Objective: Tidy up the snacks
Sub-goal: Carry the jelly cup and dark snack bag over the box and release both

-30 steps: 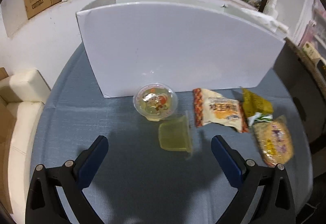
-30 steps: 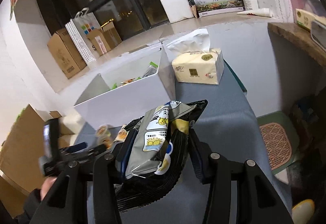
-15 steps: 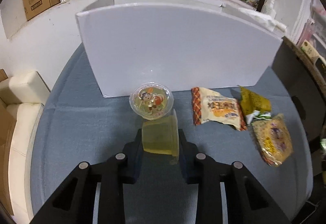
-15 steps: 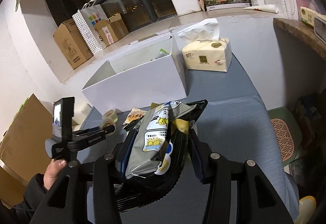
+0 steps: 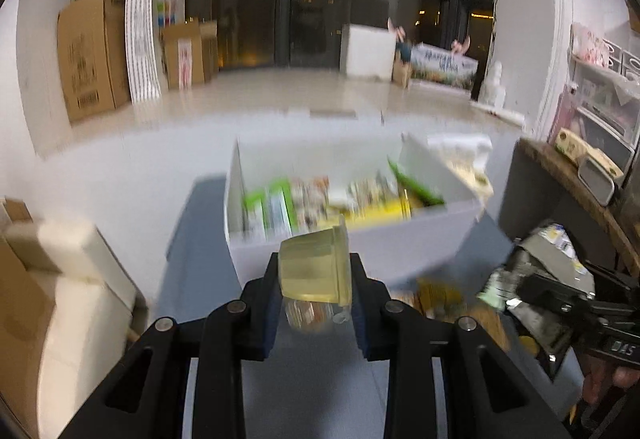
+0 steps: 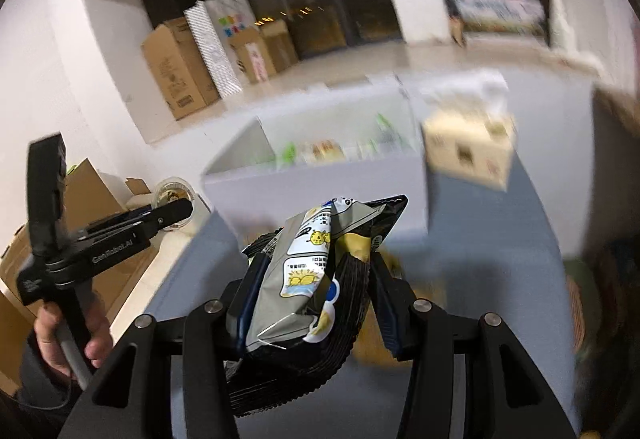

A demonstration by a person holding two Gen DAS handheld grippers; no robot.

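Observation:
My left gripper [image 5: 314,291] is shut on a yellow jelly cup [image 5: 314,265] and holds it up in the air, just in front of the white storage box [image 5: 360,239], which holds several snack packs. A second clear jelly cup [image 5: 310,315] shows blurred below it. My right gripper [image 6: 312,299] is shut on a grey and black snack bag [image 6: 316,279], raised above the blue table, facing the same white box [image 6: 320,187]. The left gripper also shows in the right wrist view [image 6: 172,213].
A tissue box [image 6: 468,151] stands right of the white box. Loose snack packs [image 5: 440,295] lie on the blue tablecloth [image 5: 312,379] in front of the box. A cream seat [image 5: 60,299] is at the left, a dark cabinet [image 5: 568,199] at the right.
My left gripper closed on the yellow jelly cup and lifted it from the table up to the box's height. My right gripper carried the snack bag closer to the box.

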